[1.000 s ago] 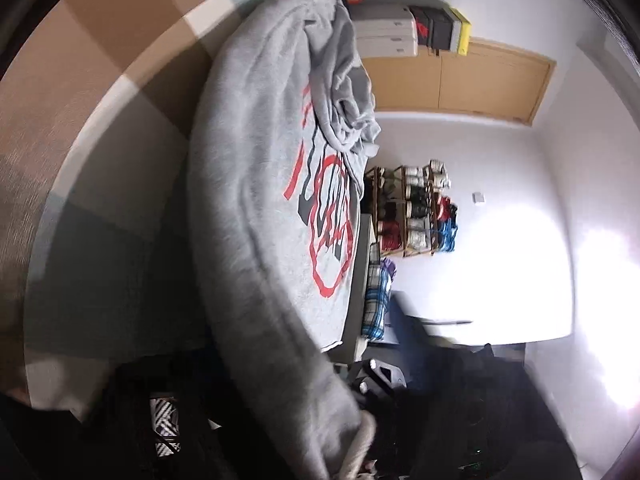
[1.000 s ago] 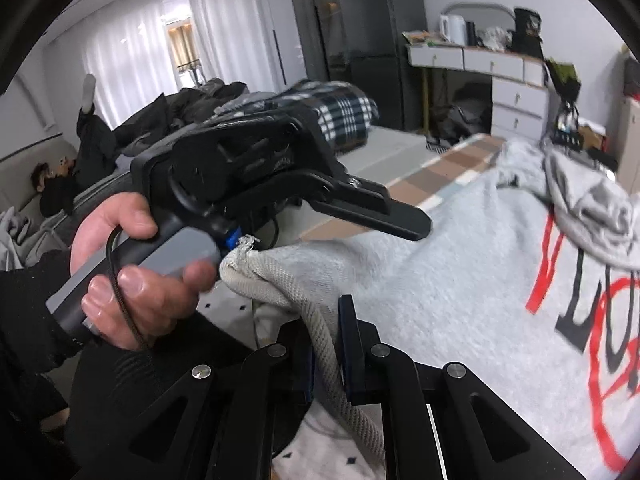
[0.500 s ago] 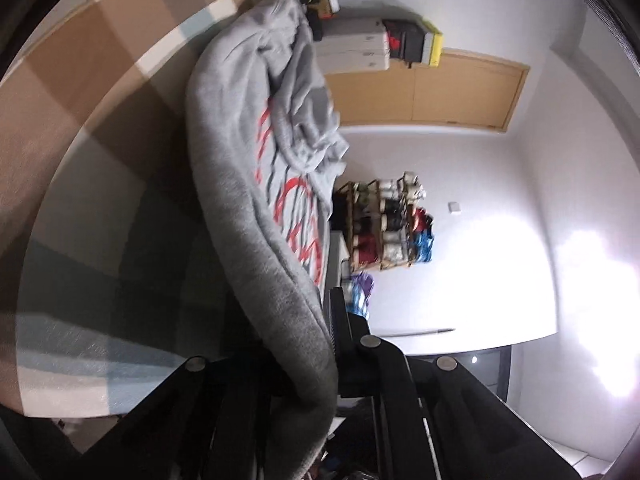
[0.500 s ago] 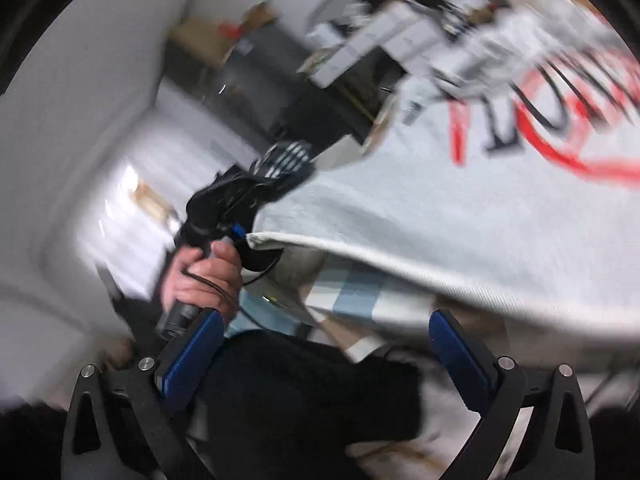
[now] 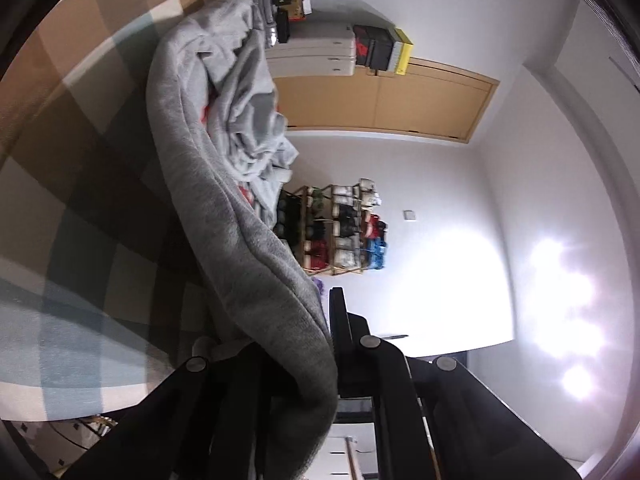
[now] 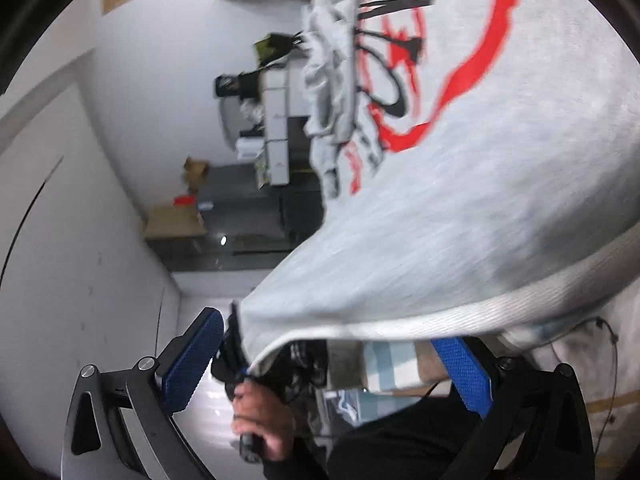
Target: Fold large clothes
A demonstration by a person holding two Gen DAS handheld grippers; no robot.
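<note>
1. Where the left wrist view begins, the left gripper (image 5: 320,344) is seen clamped on the hem of the grey sweatshirt (image 5: 224,208), stretched over a checked bedcover (image 5: 80,208).
2. Only in the right wrist view are the right gripper (image 6: 332,364), jaws wide apart and empty, and the red print (image 6: 472,68) shown.

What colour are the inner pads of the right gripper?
Blue, with a fine textured surface; the pads show best in the right wrist view.
</note>
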